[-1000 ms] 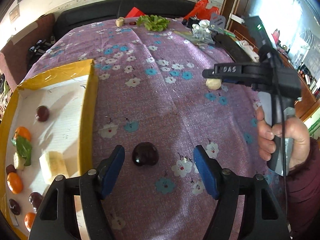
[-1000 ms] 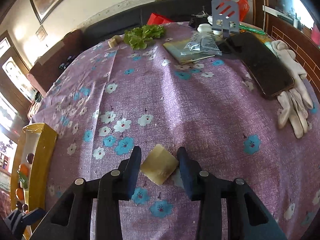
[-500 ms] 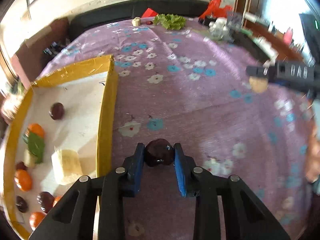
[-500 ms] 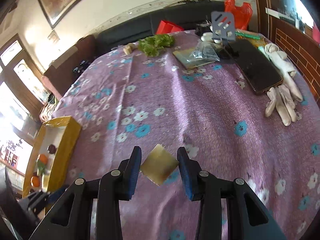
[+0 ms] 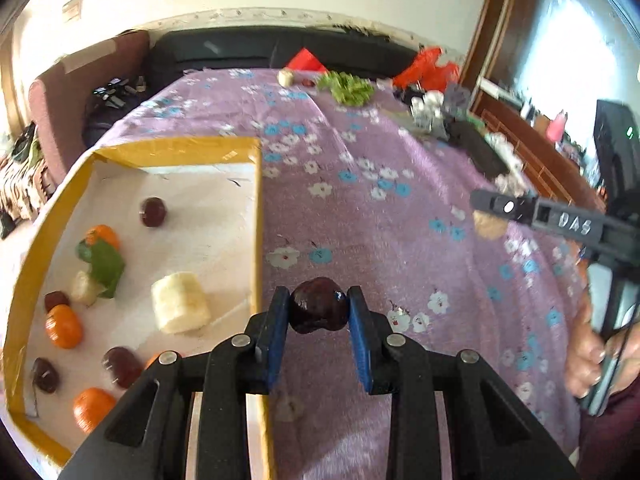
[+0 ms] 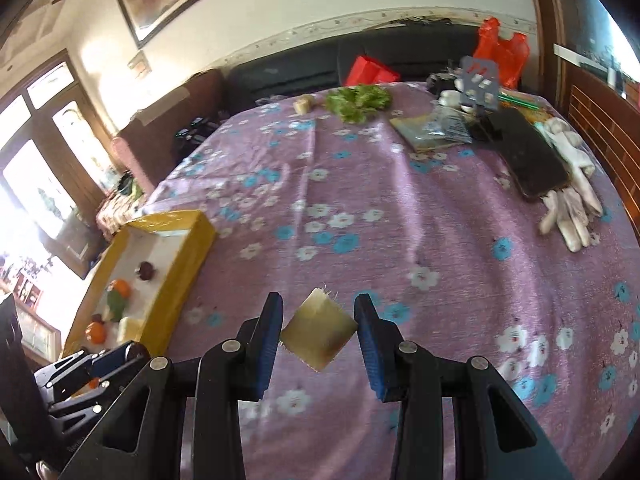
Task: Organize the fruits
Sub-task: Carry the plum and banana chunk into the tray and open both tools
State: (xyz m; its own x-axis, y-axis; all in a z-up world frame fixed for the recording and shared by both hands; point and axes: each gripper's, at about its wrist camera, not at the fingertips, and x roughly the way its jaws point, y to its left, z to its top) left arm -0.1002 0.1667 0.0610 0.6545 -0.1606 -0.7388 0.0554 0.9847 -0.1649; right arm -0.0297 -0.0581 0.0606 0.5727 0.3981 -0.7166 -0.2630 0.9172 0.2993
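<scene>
My left gripper point(image 5: 319, 310) is shut on a dark cherry point(image 5: 318, 312) and holds it above the purple flowered cloth, just right of the yellow-rimmed box point(image 5: 258, 216). The box holds cherries, small oranges, a banana piece point(image 5: 180, 302) and a green leaf. My right gripper point(image 6: 318, 328) is shut on a pale yellow fruit chunk point(image 6: 318, 330), raised above the cloth. The right gripper also shows in the left wrist view point(image 5: 490, 216), and the box shows in the right wrist view point(image 6: 188, 264).
At the far end of the table lie a lettuce bunch point(image 6: 358, 100), a small pale fruit piece point(image 6: 303, 104), a dark phone point(image 6: 528, 156), white gloves point(image 6: 572, 200), plastic bags and clutter. A black sofa stands behind the table.
My left gripper closed on the cherry and lifted it beside the box. My right gripper rose off the cloth with the pale chunk in it.
</scene>
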